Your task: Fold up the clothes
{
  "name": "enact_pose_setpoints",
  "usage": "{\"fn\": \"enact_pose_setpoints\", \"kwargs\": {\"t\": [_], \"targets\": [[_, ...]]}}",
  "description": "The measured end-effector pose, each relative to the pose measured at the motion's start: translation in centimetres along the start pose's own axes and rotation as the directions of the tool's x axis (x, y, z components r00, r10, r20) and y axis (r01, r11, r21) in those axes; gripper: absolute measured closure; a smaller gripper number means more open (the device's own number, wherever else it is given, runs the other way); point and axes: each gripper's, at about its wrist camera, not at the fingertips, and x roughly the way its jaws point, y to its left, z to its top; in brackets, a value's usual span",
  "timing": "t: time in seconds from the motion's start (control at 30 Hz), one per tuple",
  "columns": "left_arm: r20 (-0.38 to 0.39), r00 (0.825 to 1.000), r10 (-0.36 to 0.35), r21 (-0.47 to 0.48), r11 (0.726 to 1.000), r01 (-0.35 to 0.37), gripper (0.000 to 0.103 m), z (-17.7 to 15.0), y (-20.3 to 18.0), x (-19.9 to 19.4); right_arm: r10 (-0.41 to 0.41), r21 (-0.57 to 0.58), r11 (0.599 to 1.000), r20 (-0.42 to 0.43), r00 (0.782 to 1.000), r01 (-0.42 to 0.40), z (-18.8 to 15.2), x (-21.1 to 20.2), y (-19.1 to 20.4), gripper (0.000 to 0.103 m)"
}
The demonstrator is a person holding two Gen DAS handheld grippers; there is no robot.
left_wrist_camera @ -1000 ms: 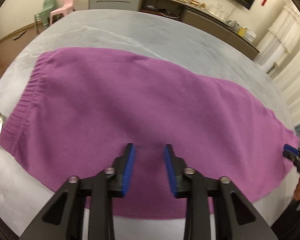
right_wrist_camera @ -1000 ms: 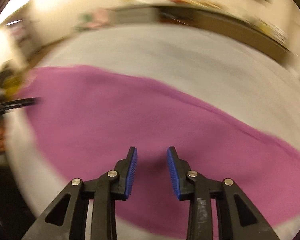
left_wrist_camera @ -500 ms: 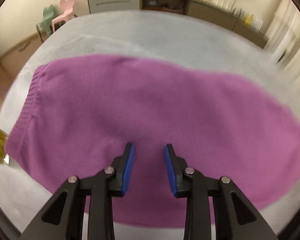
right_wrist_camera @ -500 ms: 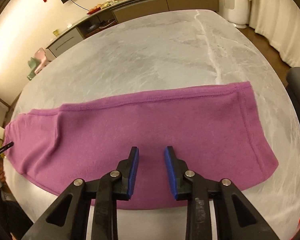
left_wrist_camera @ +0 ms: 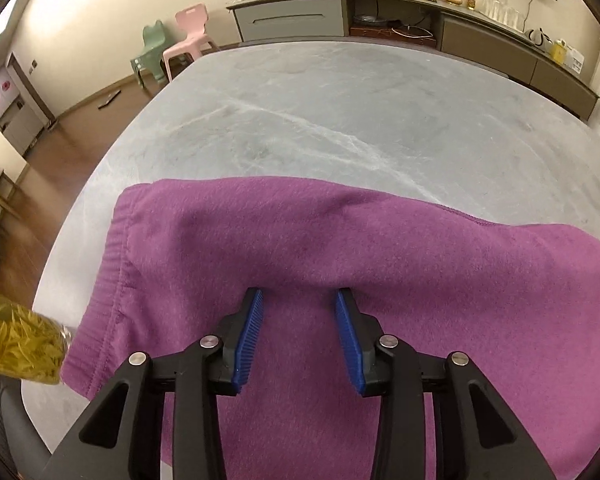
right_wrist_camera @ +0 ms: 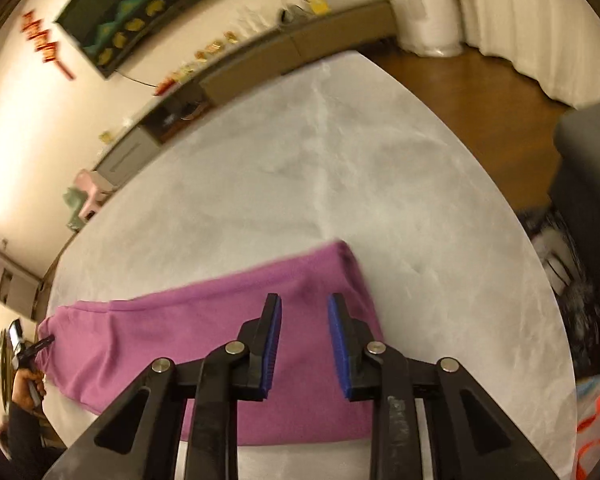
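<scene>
Left wrist: glass jar (left_wrist_camera: pixel 18 344) touches purple garment (left_wrist_camera: pixel 340 248) beside claw (left_wrist_camera: pixel 299 334).

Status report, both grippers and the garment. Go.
Left gripper open, over the waistband end. Right gripper open, over the other end. Purple garment flat on the marble table, unfolded. Glass jar beside the waistband.

I read this as a home living or dining room: a marble-look table (left_wrist_camera: pixel 340 120), a long sideboard (left_wrist_camera: pixel 380 16) carrying snacks and glasses, two small plastic chairs (left_wrist_camera: pixel 180 48), wood flooring (right_wrist_camera: pixel 480 96), curtains (right_wrist_camera: pixel 540 20), and a red wall ornament (right_wrist_camera: pixel 46 46).
</scene>
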Motion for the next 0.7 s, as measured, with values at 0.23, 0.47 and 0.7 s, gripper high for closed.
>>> {"fn": "enact_pose_setpoints", "kwargs": {"t": [0.23, 0.47, 0.7], "targets": [[0.007, 0.998, -0.058, -0.090, 0.994, 0.058, 0.056, 2.8, 1.7, 1.8, -0.224, -0.115, 0.967, 0.036, 0.974, 0.226, 1.1, 0.7, 1.8, 0.098], [0.094, 0.968, -0.233, 0.058, 0.972, 0.229, 0.063, 0.8, -6.3, -6.1, -0.083, -0.324, 0.938, 0.139, 0.987, 0.125, 0.5, -2.2, 11.5, 0.093], [-0.041, 0.930, -0.365, 0.372, 0.858, 0.353, 0.061, -7.6, -18.0, -6.9, 0.007, -0.572, 0.818, -0.100, 0.995, -0.063, -3.9, 2.1, 18.9, 0.093]]}}
